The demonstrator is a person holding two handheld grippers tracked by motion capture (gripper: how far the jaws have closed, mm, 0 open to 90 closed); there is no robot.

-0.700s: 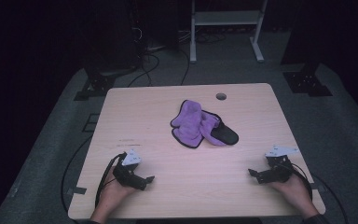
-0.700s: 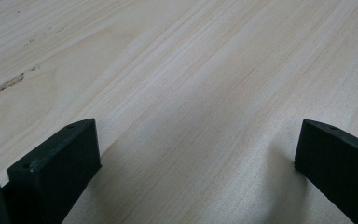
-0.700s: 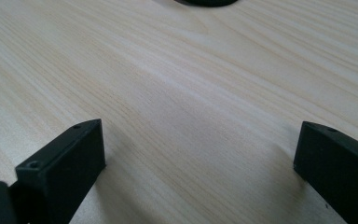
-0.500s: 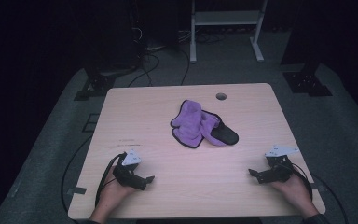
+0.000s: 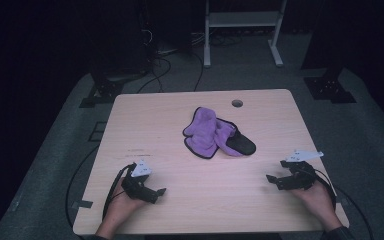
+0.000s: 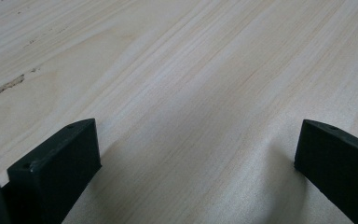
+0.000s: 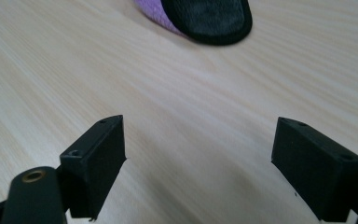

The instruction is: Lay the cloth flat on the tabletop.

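Bench (image 5: pixel 145 125): pale wood, carrying everything.
Purple cloth (image 5: pixel 207 134): lying crumpled at the middle, perhaps covering part of a black slipper (image 5: pixel 241 143).
Left gripper (image 5: pixel 159 192): resting near the front edge, jaws standing wide, gripping nothing.
Right gripper (image 5: pixel 271 180): pointing toward the cloth, well apart from it, jaws gaping wide, empty.

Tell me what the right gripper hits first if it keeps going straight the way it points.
Probably the purple cloth, at its black-edged dark corner. The right gripper has open jaws with bare table between them and that corner straight ahead. Depth is unclear, so it could skim past the edge.
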